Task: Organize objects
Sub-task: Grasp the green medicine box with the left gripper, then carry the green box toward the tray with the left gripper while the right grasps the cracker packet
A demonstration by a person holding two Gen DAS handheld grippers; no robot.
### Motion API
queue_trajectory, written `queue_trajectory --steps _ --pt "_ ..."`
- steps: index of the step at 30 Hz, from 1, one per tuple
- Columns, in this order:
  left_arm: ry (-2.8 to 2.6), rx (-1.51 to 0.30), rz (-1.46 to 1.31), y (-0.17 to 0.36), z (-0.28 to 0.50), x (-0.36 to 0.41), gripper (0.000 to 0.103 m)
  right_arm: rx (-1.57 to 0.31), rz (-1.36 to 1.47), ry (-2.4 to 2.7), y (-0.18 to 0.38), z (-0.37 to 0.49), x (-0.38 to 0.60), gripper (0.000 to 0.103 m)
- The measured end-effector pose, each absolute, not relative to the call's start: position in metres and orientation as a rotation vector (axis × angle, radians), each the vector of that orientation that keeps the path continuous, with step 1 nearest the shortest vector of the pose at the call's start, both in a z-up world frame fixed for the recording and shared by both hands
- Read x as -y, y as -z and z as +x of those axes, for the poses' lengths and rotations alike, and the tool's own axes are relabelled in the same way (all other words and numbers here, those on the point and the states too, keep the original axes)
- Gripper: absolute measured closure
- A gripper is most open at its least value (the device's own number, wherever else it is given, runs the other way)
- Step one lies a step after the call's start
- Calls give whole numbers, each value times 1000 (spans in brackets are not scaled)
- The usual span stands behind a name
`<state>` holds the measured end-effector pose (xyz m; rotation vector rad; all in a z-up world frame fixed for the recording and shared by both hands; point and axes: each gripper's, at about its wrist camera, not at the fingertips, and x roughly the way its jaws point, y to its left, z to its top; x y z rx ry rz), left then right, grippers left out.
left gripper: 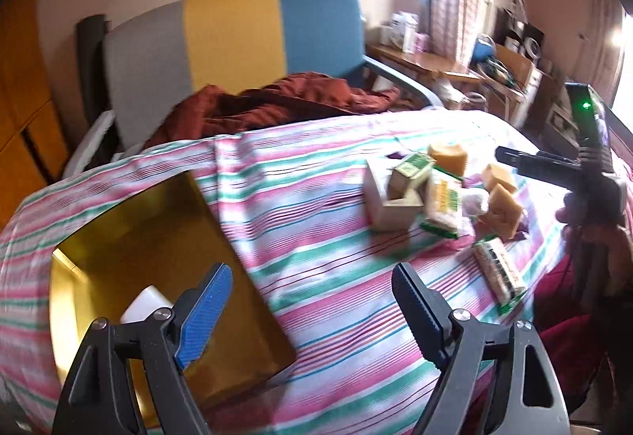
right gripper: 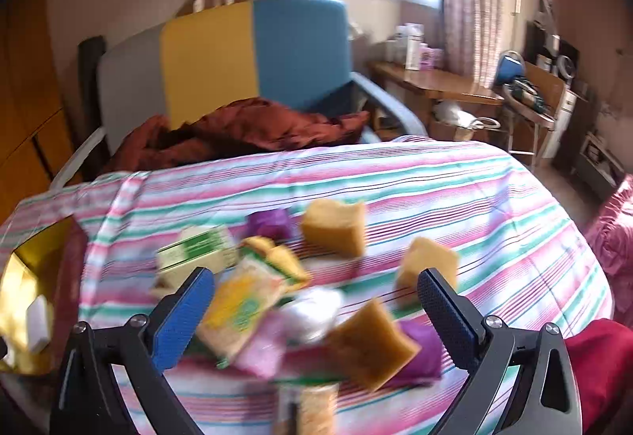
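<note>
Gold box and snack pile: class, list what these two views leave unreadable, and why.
- Gold box, left wrist view: near part hidden behind the left tongs; white item inside half covered.
- Snack packets, right wrist view: motion blur, labels unreadable.
- Purple packet: partly under a yellow sponge.

The cloth (left gripper: 316, 221) is woven cotton-like fabric, matt, striped. The box (left gripper: 166, 237) has a glossy, mirror-like gold lining. The sponges (right gripper: 336, 233) look porous and rough. The packets (left gripper: 498, 273) are shiny plastic wrap. The left gripper (left gripper: 312, 300) has matt black plastic arms, ribbed pads (left gripper: 209, 312) and metal screws.
</note>
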<state>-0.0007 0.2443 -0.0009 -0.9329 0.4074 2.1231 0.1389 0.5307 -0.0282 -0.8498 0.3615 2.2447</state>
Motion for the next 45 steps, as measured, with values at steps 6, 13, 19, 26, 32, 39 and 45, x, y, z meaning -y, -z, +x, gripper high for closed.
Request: queue_trajectory --steps 6,13,19,26,32,39,45 --pt "-2023 -508 -905 3 -1 -307 19 -574 -810 -2242 41 150 -558 0" --pt "-1882 -592 -922 19 -13 -383 20 -708 -759 -2233 41 163 -567 0" --pt "-1853 -651 -966 43 -30 -432 29 -773 -740 -2244 42 167 -572 0" --pt "-1787 -734 -971 65 -39 -467 39 -810 -757 -2251 46 165 -574 0" --pt "-1759 -712 -967 73 -37 -471 73 -809 -765 -2249 48 164 -575 0" --pt "-1863 -531 -920 44 -16 -400 73 -741 -843 -2328 51 147 -560 0" --pt "-1936 -443 -965 42 -6 -333 73 -701 -999 -2386 62 123 -537 0"
